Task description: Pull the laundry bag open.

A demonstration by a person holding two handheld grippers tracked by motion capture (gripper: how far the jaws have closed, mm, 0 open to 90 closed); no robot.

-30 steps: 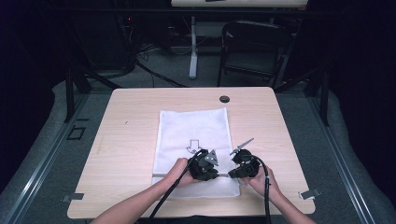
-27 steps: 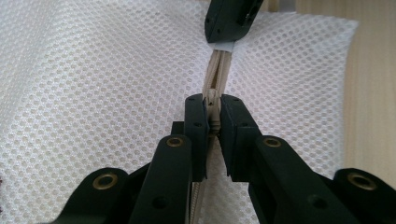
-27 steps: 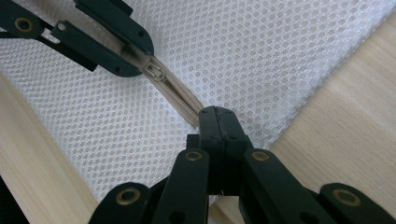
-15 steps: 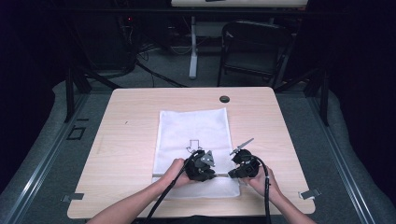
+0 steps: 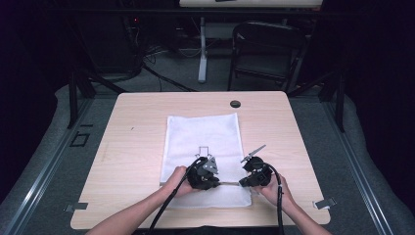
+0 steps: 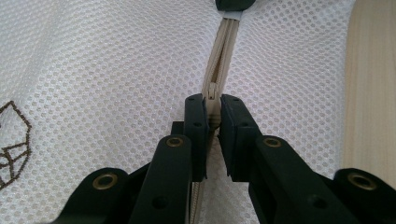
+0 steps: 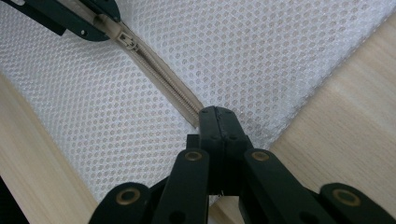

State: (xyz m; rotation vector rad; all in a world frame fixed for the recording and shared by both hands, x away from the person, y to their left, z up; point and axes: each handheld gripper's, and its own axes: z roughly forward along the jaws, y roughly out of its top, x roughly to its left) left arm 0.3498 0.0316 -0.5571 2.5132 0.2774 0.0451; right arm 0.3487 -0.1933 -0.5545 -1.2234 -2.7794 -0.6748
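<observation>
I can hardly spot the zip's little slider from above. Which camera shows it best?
The left gripper view: the zipper slider sits close up, just beyond the left claw. The right gripper view shows it farther off. In the high view it is too small to make out.

One mesh bag (image 5: pixel 203 134), one zipper (image 6: pixel 223 51), two claws.

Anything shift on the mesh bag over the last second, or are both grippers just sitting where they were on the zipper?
Nothing visibly changed. The left gripper stays clamped on the zipper slider, the right gripper stays shut on the end of the zipper, and the white mesh bag lies flat on the table as before.
</observation>
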